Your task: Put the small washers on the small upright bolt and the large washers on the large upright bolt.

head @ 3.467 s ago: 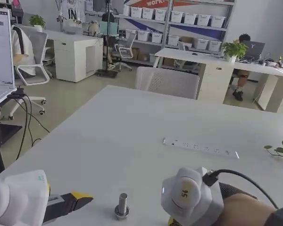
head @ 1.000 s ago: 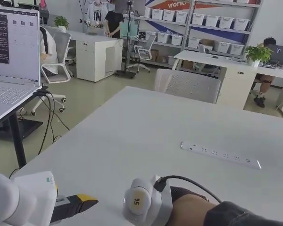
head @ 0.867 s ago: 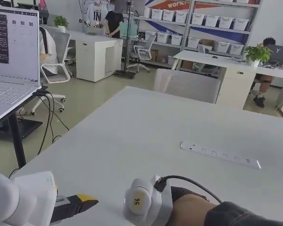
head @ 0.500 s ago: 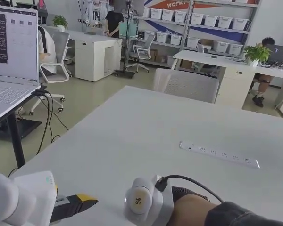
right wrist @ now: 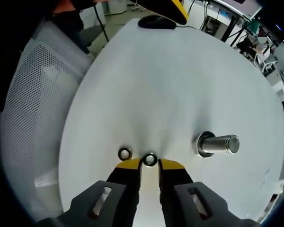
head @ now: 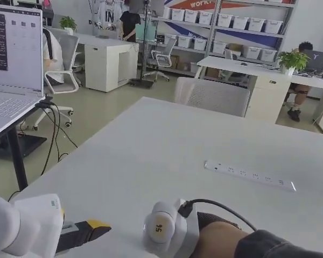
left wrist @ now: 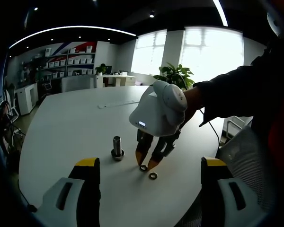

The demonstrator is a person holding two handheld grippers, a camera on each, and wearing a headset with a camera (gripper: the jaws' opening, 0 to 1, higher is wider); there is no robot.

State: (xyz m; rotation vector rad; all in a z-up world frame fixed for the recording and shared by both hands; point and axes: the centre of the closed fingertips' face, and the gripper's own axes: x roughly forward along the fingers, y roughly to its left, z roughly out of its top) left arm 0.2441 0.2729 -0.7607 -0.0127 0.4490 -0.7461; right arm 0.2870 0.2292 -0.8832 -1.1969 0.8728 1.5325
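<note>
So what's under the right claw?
A washer lies on the white table right at the right claw's tips, another washer beside it. The table under the tips themselves is covered.

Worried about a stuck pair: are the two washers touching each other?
Apart. The right gripper view shows a strip of bare table between one washer and the other washer.

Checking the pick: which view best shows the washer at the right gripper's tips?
Right gripper view: the washer, large before its jaws. Left gripper view shows it small at the right gripper's tips; head view, that gripper's back.
</note>
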